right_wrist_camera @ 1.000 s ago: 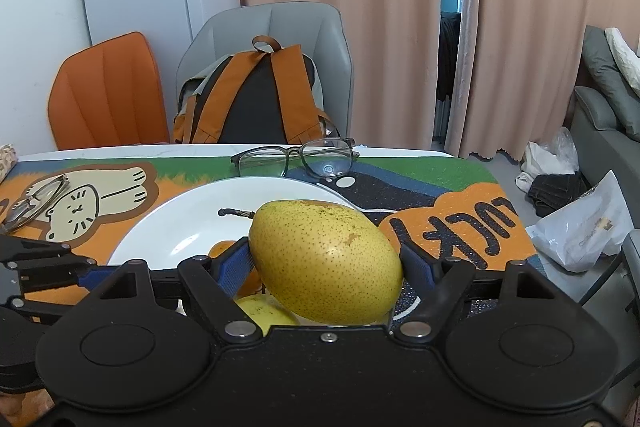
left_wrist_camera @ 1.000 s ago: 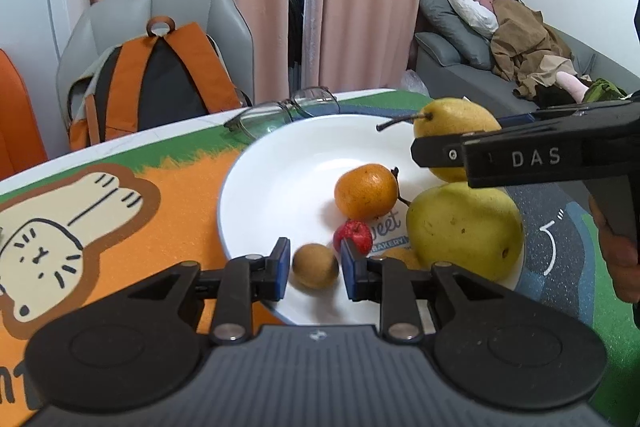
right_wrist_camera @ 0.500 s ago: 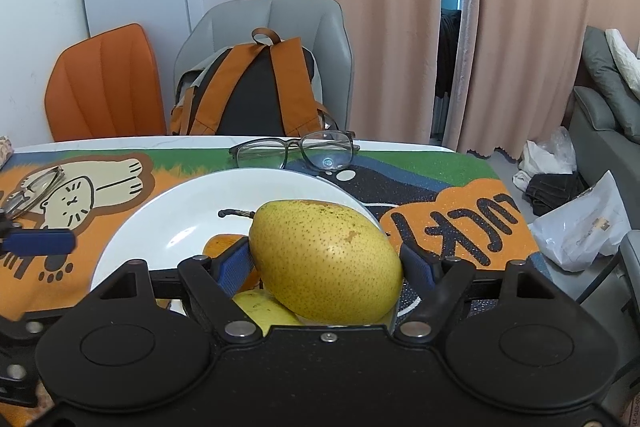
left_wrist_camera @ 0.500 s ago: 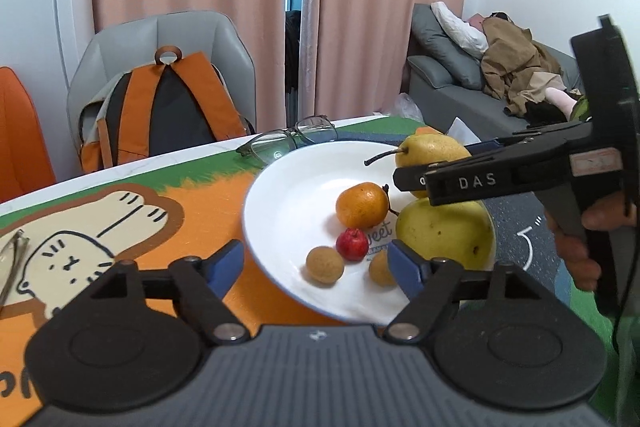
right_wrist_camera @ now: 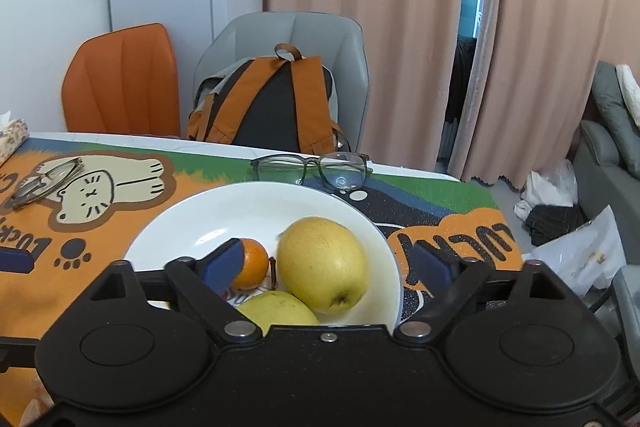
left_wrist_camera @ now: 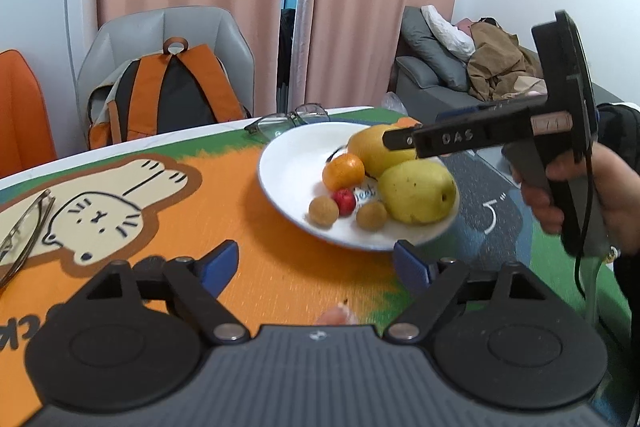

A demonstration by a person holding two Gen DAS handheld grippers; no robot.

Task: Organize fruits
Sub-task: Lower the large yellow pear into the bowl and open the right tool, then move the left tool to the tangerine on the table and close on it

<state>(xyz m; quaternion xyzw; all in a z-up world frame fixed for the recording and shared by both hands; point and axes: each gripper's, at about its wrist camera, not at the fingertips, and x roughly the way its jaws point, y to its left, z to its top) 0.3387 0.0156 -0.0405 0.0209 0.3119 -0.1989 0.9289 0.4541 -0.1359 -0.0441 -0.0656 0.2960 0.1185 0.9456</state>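
Note:
A white plate (left_wrist_camera: pixel 288 163) (right_wrist_camera: pixel 192 223) on the table mat holds two yellow pears (left_wrist_camera: pixel 416 191) (left_wrist_camera: pixel 372 151), an orange (left_wrist_camera: pixel 343 171), a small red fruit (left_wrist_camera: pixel 345 201) and two small brown fruits (left_wrist_camera: pixel 323 211) (left_wrist_camera: pixel 371 215). In the right wrist view the far pear (right_wrist_camera: pixel 322 263) lies in the plate between the orange (right_wrist_camera: pixel 252 265) and the rim, with the second pear (right_wrist_camera: pixel 276 311) below it. My left gripper (left_wrist_camera: pixel 316 263) is open and empty, short of the plate. My right gripper (right_wrist_camera: pixel 330 261) is open and empty just above the pear.
Dark-framed glasses (right_wrist_camera: pixel 316 167) lie behind the plate and thin-framed glasses (left_wrist_camera: pixel 24 227) at the mat's left. A grey chair with an orange backpack (left_wrist_camera: pixel 168 99) and an orange chair (right_wrist_camera: pixel 120 79) stand behind the table. A sofa (left_wrist_camera: pixel 460 79) is right.
My right gripper has opened and let the pear down into the plate. My left gripper opened, released the small brown fruit in the plate, and has drawn back.

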